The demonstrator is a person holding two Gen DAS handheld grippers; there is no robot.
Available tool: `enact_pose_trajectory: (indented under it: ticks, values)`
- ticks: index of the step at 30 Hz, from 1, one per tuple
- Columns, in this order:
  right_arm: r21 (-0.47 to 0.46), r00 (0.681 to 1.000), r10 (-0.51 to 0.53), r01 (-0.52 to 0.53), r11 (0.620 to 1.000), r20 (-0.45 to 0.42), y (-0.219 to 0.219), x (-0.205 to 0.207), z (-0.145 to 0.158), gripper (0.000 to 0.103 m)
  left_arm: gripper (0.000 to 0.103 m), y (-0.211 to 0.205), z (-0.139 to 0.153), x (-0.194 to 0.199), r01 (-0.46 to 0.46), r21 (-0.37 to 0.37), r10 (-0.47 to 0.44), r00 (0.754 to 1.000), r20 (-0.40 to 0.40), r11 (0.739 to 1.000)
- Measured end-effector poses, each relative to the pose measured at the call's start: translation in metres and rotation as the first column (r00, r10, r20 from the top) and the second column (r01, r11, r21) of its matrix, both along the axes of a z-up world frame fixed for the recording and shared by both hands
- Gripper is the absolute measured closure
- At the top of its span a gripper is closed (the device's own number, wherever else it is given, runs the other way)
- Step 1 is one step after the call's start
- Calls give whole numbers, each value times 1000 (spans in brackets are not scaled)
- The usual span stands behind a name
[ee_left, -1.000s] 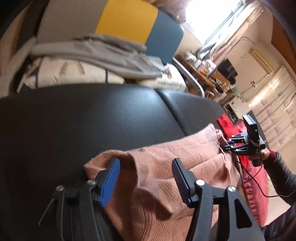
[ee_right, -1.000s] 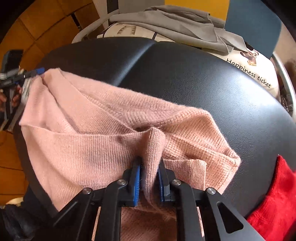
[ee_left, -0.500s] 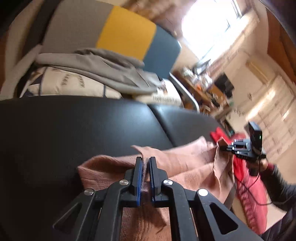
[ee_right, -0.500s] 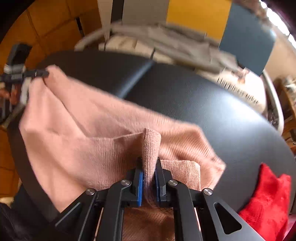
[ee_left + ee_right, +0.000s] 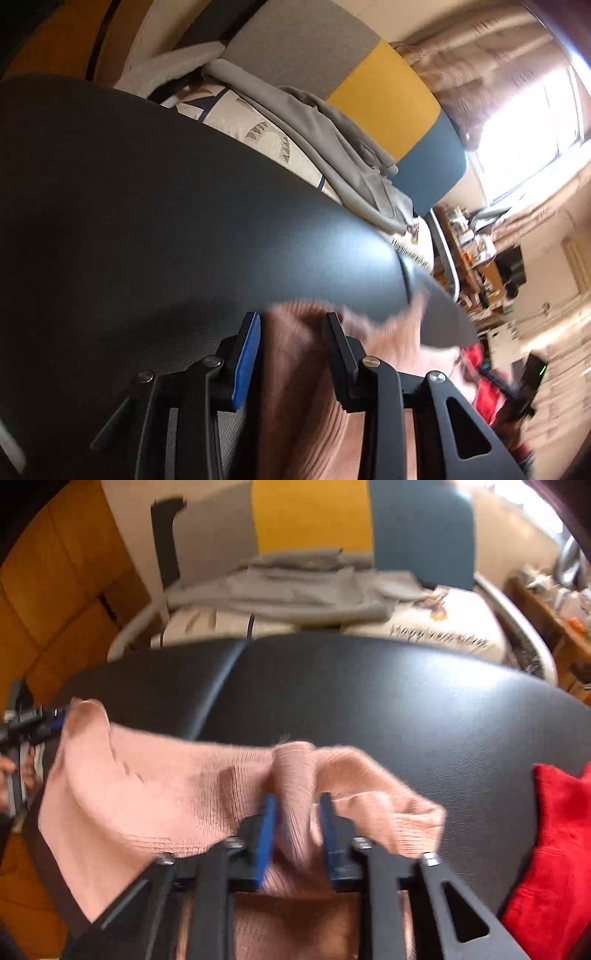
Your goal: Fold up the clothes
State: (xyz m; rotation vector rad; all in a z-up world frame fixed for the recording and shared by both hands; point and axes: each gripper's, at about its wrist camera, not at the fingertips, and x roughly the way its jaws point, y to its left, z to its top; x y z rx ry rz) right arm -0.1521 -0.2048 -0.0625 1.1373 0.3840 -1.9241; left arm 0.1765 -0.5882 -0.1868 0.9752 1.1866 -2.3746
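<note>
A: What is lying on the tabletop (image 5: pixel 406 701)?

B: A pink knitted sweater (image 5: pixel 155 797), ribbed and fuzzy, is bunching in soft folds on the near part of the padded black surface, which is looking like grained leatherette with a seam down it. A red, plush-looking cloth (image 5: pixel 554 849) is sitting at the right edge, apart from the sweater.

A: And the right hand-held gripper (image 5: pixel 297 830)?

B: Its jaws have just been opening and are standing partly apart. A raised ridge of the sweater is sitting between the blue pads (image 5: pixel 264 834), filling most of the gap; the frame is too blurred to tell whether they are pressing on it.

A: The left hand-held gripper (image 5: pixel 291 354)?

B: Also partly apart, having just been opening. Sweater fabric is lying between its fingers, with a gap showing beside the blue pad. From the right wrist view it is sitting at the sweater's far left corner.

A: Anything behind?

B: A chair (image 5: pixel 314 513) with grey, yellow and blue panels is carrying a cream printed cushion (image 5: pixel 443 635), with a grey garment (image 5: pixel 295 590) draped over it.
</note>
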Motion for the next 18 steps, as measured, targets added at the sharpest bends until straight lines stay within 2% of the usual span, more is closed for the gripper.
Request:
enact_pose_trajectory:
  ticks: [2,4,7,9,12,13,14,15,16,18]
  values:
    - [-39,1000,-6,7,999,16,14,2,7,45,68,15,2,8,51,-47,-50,999,16,998]
    - [-73,998,4,0,997,61,22,-5,11,39,67,32,3,16,101,-104,-98,994,39,989]
    - [-50,998,54,-51,997,44,16,-6,11,39,65,57,5,13,175,-182,-163,984,75,968]
    - [14,993,116,-115,993,-20,-2,5,4,39,61,72,5,10,222,-228,-203,974,103,948]
    - [138,974,196,-180,974,-112,-31,20,-15,39,57,82,0,-2,256,-251,-216,961,175,934]
    - [194,968,208,-179,965,-141,-43,23,-26,41,57,84,-1,-4,265,-259,-217,956,197,929]
    - [252,963,215,-170,953,-163,-52,25,-36,48,57,86,-2,-7,272,-270,-219,953,211,924]
    - [287,964,214,-163,944,-158,-58,25,-44,61,57,87,-2,-10,278,-279,-220,949,224,919]
    - [297,968,210,-163,941,-134,-62,22,-50,98,57,87,-3,-12,282,-275,-220,947,235,919]
    - [281,976,178,-138,950,-125,-64,16,-52,96,64,88,-4,-15,287,-266,-219,941,257,920]
